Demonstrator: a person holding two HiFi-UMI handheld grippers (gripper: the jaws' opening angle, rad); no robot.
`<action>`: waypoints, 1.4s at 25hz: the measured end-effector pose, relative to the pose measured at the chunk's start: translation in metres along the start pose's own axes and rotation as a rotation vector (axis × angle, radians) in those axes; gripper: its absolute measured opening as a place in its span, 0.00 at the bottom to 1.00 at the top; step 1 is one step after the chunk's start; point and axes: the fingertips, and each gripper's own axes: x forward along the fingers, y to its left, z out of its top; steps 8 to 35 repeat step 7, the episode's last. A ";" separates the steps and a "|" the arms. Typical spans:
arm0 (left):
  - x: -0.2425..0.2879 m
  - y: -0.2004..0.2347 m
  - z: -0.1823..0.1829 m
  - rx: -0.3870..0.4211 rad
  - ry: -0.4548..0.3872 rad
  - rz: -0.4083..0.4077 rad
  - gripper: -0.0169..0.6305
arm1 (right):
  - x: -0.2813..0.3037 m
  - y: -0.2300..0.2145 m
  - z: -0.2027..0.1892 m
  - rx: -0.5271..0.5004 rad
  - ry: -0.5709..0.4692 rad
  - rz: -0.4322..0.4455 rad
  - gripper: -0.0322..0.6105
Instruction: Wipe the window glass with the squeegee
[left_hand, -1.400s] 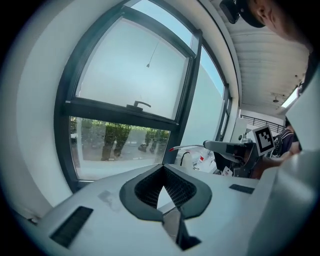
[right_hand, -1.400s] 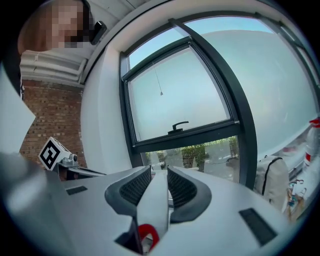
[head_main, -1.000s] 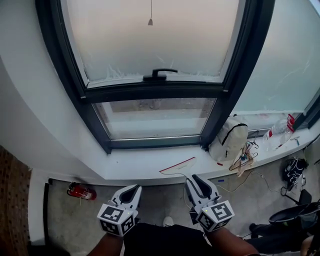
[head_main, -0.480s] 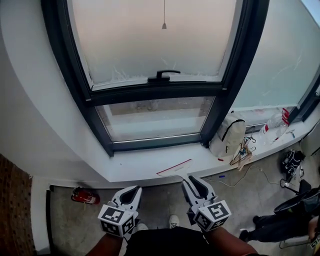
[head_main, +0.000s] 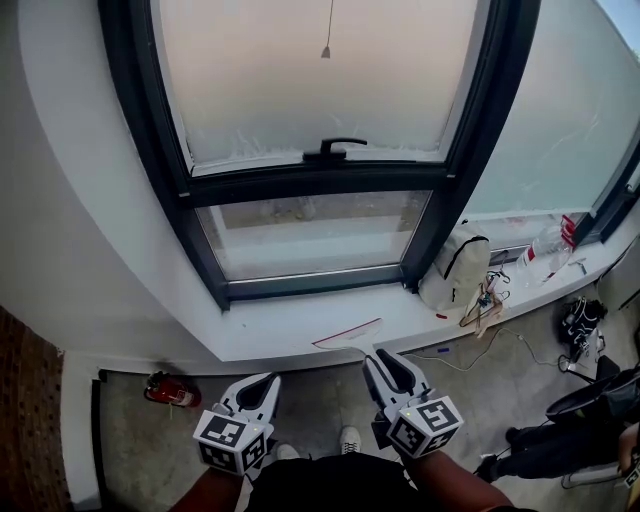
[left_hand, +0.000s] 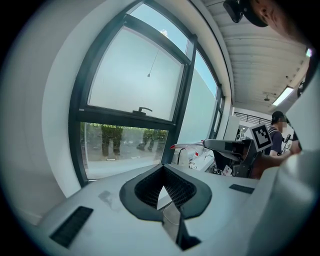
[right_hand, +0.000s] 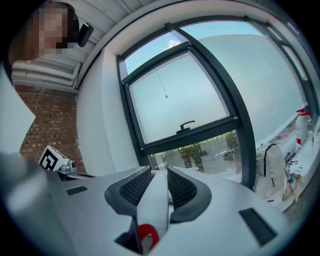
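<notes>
The window has a dark frame, a frosted upper pane (head_main: 320, 80) with a black handle (head_main: 335, 150), and a clear lower pane (head_main: 315, 235). My right gripper (head_main: 376, 361) is held low in front of the white sill (head_main: 270, 335), shut on the squeegee (head_main: 350, 333). The squeegee's red-edged blade lies along the sill edge. In the right gripper view its white handle (right_hand: 155, 205) with a red end sits between the jaws of the right gripper (right_hand: 159, 172). My left gripper (head_main: 266, 382) hovers beside it, shut and holding nothing, as the left gripper (left_hand: 162, 172) also looks in its own view.
A white backpack (head_main: 455, 275) leans at the sill's right, with a hanger and cables (head_main: 485, 305) and a plastic bottle (head_main: 552, 245) beyond. A red fire extinguisher (head_main: 170, 392) lies on the floor at left. A blind cord (head_main: 326, 50) hangs before the upper pane.
The head view has shifted a little, so the window sits slightly further right in the picture. Both grippers stay low before the sill, and the right one keeps hold of the squeegee.
</notes>
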 end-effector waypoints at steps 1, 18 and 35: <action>0.000 0.000 0.000 -0.003 -0.006 -0.006 0.03 | -0.001 0.001 0.000 -0.009 -0.002 -0.002 0.19; -0.005 -0.005 0.000 0.003 -0.008 -0.019 0.03 | -0.008 0.006 0.001 -0.026 -0.003 -0.018 0.19; -0.005 -0.005 0.000 0.003 -0.008 -0.019 0.03 | -0.008 0.006 0.001 -0.026 -0.003 -0.018 0.19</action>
